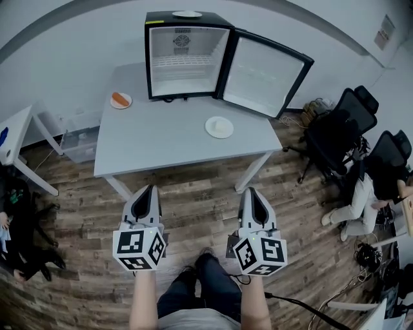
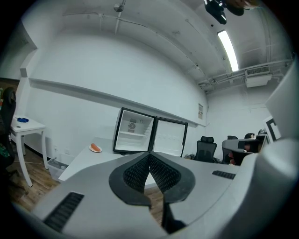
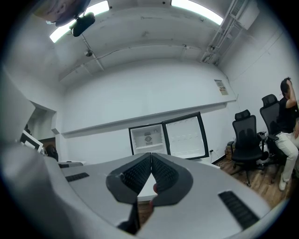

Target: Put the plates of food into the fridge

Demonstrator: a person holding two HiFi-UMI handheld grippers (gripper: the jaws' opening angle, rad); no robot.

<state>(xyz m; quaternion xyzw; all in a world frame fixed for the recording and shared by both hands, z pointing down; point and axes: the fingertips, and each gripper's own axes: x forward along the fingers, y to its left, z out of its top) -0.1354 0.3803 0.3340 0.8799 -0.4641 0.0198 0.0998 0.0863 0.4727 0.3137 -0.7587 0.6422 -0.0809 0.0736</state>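
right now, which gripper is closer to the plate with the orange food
Left. In the head view the left gripper is off the table's near edge, almost straight below the plate; the right gripper is level with it but farther right.

one grey rectangular table (image 1: 161, 145); one small black fridge (image 1: 187, 71) at its twelve o'clock; three round white plates (the third's contents unclear): orange-food plate (image 1: 120, 100) at nine o'clock, pale-food plate (image 1: 219, 127) at five o'clock, top plate (image 1: 187, 13) on the fridge; two black office chairs (image 1: 342, 126) (image 1: 390, 145); two grey two-jaw grippers, left gripper (image 1: 150, 189) and right gripper (image 1: 251, 191).
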